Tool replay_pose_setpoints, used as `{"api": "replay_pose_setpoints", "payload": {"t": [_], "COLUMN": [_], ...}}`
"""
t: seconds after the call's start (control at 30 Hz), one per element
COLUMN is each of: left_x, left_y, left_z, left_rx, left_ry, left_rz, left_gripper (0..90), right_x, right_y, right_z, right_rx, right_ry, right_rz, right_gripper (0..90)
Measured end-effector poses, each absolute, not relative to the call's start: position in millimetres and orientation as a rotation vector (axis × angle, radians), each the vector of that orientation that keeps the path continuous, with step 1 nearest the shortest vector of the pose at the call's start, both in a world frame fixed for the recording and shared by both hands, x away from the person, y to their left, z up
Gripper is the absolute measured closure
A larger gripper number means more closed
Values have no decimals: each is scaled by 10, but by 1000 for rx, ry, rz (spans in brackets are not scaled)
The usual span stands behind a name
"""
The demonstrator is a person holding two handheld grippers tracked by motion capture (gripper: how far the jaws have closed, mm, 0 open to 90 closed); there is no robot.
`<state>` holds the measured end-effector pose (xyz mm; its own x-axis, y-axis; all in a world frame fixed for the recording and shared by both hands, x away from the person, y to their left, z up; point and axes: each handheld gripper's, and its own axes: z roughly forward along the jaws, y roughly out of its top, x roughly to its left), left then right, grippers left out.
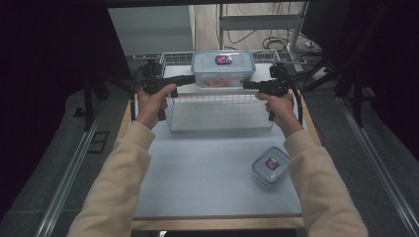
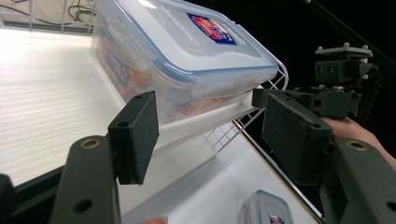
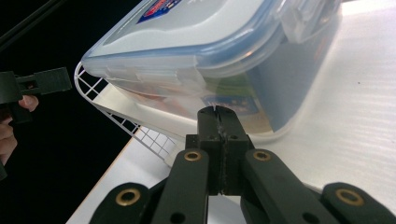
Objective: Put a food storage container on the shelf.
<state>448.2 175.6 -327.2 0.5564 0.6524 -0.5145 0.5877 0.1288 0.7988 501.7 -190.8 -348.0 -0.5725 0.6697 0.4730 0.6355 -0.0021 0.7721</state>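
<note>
Both forearms wear loose cream sleeves with ribbed cuffs. The left gripper (image 2: 205,135) and right gripper (image 3: 217,116) are matte black (brass-ringed pivot holes dot their linkages), with flat, grainy rectangular pads (image 2: 140,135).

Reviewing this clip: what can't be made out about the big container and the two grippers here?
- large container contents: orange shapes, blurred by frosted walls, all views.
- Whether right gripper touches it: its shut jaws hide the contact.
- Label print: too small, high view.
- left gripper: open, nothing between.

Left tongs (image 2: 210,135) gape wide; right tongs (image 3: 217,114) are pressed closed.
</note>
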Motion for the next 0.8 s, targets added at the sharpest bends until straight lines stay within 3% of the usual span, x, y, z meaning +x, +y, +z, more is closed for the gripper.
{"api": "replay_pose_setpoints", "payload": {"t": [0.4, 0.7, 0.8], "left_x": [4308, 3938, 3799], "left_y": [1845, 1828, 1812], "left_z": [-3427, -3627, -3757], "left_rx": [1521, 1564, 1568], "left_ry": [1099, 1049, 1041], "left_rz": [57, 95, 53], "left_gripper": [360, 362, 362], "right_x": [4820, 4485, 4366], "right_y": [-2099, -2205, -2257], "right_z": [-3492, -3588, -3742], "right_rx": [1384, 1315, 1310], "right_ry": [2201, 2256, 2289], "right_rz": [1729, 1739, 1732], "right_gripper": [892, 892, 891]}}
